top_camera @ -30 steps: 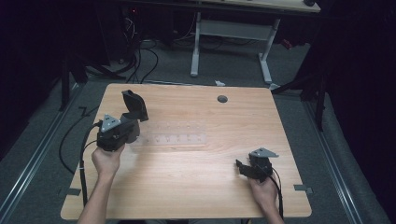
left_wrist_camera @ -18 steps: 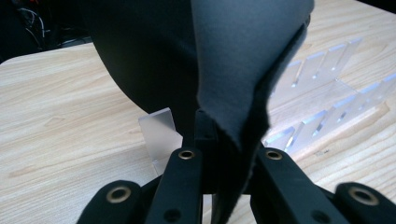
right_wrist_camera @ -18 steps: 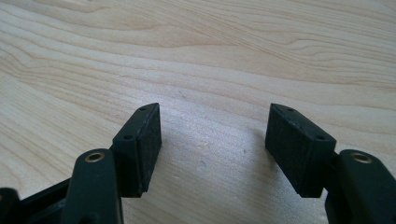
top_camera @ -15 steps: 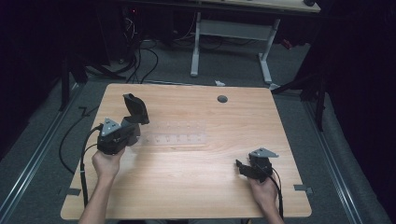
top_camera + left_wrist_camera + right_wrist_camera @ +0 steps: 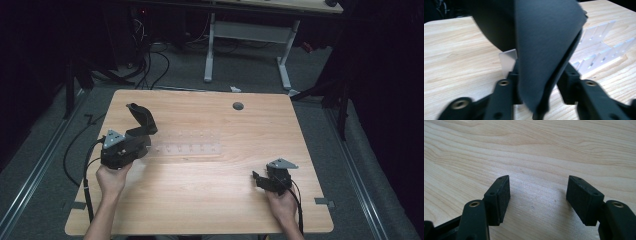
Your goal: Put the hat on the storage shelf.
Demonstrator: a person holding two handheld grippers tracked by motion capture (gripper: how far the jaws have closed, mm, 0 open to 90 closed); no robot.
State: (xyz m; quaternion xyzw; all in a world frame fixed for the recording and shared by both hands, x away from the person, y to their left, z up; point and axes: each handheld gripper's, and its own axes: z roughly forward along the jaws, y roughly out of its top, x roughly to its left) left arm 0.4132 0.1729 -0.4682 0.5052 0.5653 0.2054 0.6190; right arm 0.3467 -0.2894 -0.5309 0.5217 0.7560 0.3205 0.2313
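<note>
A flat black piece (image 5: 142, 118) stands tilted at the left end of a clear plastic slotted rack (image 5: 195, 142) on the wooden table (image 5: 215, 200). My left gripper (image 5: 142, 140) is at its lower end. Its jaws have just been opening. In the left gripper view the black piece (image 5: 544, 37) rises between the parted jaws of my left gripper (image 5: 539, 75), with gaps beside the pads, and the rack (image 5: 599, 50) lies behind it to the right. My right gripper (image 5: 257, 179) rests near the table's front right, and the right gripper view has it (image 5: 537, 197) open over bare wood.
A round cable hole (image 5: 238, 106) sits near the table's far edge. Cables (image 5: 150, 65) and the white legs of a desk (image 5: 210, 50) are on the floor beyond. A black cable (image 5: 75, 150) trails off the table's left side.
The left gripper's jaws have spread apart around the black piece, and the left hand has drawn slightly toward the person. The right gripper has stayed where it was.
</note>
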